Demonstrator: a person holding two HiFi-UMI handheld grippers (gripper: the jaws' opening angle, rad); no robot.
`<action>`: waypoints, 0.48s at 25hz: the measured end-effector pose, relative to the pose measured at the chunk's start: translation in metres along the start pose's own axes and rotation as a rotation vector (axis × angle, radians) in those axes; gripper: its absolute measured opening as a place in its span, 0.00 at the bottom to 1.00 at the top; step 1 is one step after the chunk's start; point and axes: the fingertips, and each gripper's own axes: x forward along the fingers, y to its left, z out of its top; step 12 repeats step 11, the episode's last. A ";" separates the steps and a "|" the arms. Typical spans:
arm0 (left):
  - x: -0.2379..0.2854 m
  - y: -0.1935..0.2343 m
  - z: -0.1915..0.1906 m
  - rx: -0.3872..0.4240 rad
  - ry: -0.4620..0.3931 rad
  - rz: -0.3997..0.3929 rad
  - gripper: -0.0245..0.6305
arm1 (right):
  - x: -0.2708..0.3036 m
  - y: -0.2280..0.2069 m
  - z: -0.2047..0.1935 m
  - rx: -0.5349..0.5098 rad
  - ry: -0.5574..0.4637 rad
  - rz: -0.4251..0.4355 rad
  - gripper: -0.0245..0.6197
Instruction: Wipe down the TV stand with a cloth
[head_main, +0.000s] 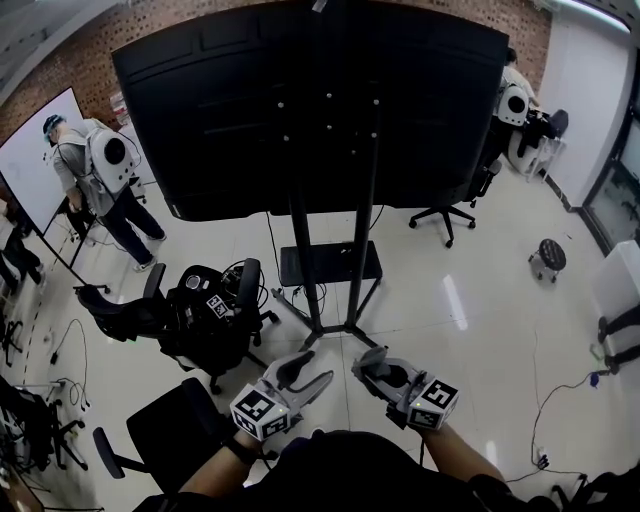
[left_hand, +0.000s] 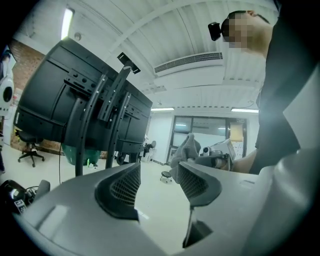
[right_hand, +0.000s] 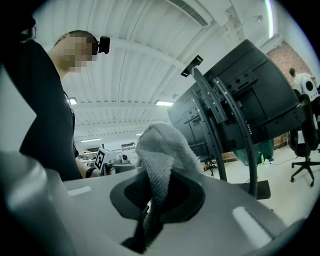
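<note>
- Closest in, your right gripper (right_hand: 157, 195) has its jaws pinched on the grey cloth (right_hand: 161, 150). The cloth bunches up out of the jaws and droops over their tips.
- Your left gripper (left_hand: 159, 182) is beside it with its jaws spread, and only bare floor shows in the gap.
- In the head view both grippers sit low in front of you, tips angled toward each other. They are near each other but apart, in the air above the white floor (head_main: 480, 330).
- Just beyond the tips is the TV stand (head_main: 300, 250). Its black base legs meet on the floor ahead of the grippers and two uprights rise from there. A small black shelf (head_main: 330, 263) sits low between them.
- The cloth is clear of the stand and touches none of it.
- Up top, the big black TV (head_main: 250, 110) hangs on the uprights with its back panel facing you.
- To your left, black office chairs (head_main: 250, 285) crowd together near the stand's base.
- Farther left, a person (head_main: 100, 165) with a backpack rig stands by a whiteboard (head_main: 35, 150).
- Far right, a small round stool (head_main: 548, 256) stands well apart from the stand, and another chair (head_main: 445, 213) sits behind the TV.
- A brick wall (head_main: 100, 50) closes off the back.
</note>
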 end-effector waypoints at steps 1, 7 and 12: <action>0.001 -0.002 0.001 0.002 -0.003 0.008 0.44 | -0.003 0.001 0.000 0.007 -0.003 0.004 0.08; 0.003 -0.008 0.005 0.006 -0.022 0.037 0.44 | -0.015 -0.001 0.005 0.033 -0.016 0.030 0.08; 0.004 -0.013 0.011 0.004 -0.038 0.036 0.45 | -0.025 -0.008 -0.001 0.023 0.012 0.016 0.08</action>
